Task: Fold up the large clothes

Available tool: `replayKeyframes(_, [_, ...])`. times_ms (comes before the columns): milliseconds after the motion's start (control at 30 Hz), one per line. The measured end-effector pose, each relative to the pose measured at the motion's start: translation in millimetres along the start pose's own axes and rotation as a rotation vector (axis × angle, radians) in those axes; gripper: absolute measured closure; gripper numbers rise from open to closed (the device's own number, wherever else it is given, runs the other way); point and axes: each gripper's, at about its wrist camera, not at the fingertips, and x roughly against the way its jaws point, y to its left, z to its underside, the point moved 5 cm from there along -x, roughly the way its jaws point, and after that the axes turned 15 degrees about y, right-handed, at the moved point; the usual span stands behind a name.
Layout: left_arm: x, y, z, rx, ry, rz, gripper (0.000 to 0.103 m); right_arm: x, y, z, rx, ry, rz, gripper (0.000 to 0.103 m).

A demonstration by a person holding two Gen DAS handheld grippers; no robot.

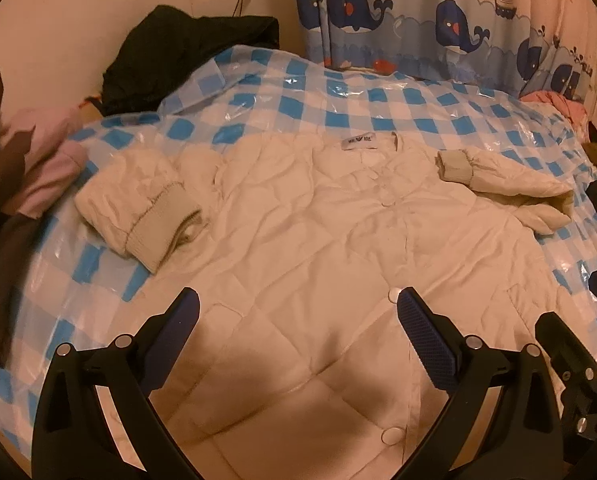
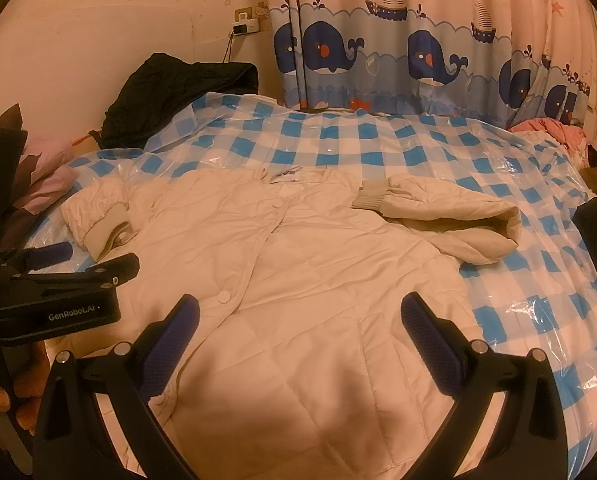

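A cream quilted jacket (image 1: pixel 306 240) lies front up on the blue-and-white checked bed cover (image 1: pixel 370 108), collar away from me. Its left sleeve (image 1: pixel 138 208) is folded in at the left, and its right sleeve (image 1: pixel 510 184) is folded toward the collar. My left gripper (image 1: pixel 298 320) is open and empty above the jacket's lower front. My right gripper (image 2: pixel 298 324) is open and empty above the jacket (image 2: pixel 298 280) near the hem; the right sleeve (image 2: pixel 446 208) lies beyond it. The left gripper also shows at the left edge of the right wrist view (image 2: pixel 70 264).
A black garment (image 1: pixel 186 56) is heaped at the back left by the wall. Pink and brown clothes (image 1: pixel 26 168) lie at the left edge. More clothes (image 2: pixel 554 128) sit at the back right. A whale-print curtain (image 2: pixel 418 52) hangs behind the bed.
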Motion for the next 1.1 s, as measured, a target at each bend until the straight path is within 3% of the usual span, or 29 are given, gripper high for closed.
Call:
replayKeyframes(200, [-8,0,2,0.007,0.05,0.038,0.008,0,0,0,0.0,0.0,0.002,0.006])
replayKeyframes(733, [-9,-10,3,-0.014,0.057,0.028,0.008,1,-12,-5,-0.013,-0.002,0.021,0.006])
replayKeyframes(867, [-14,-13,1,-0.008,0.079,0.046,0.008,-1,-30,-21,-0.03,0.0,0.045,0.006])
replayKeyframes(933, [-17,-16,0,-0.009,0.091,0.059,0.008,-10,-38,-39,0.024,0.012,0.096,0.006])
replayKeyframes(1100, [-19,-24,-3,-0.019,0.102,0.069,0.008,-69,-60,-88,0.148,0.101,0.228,0.006])
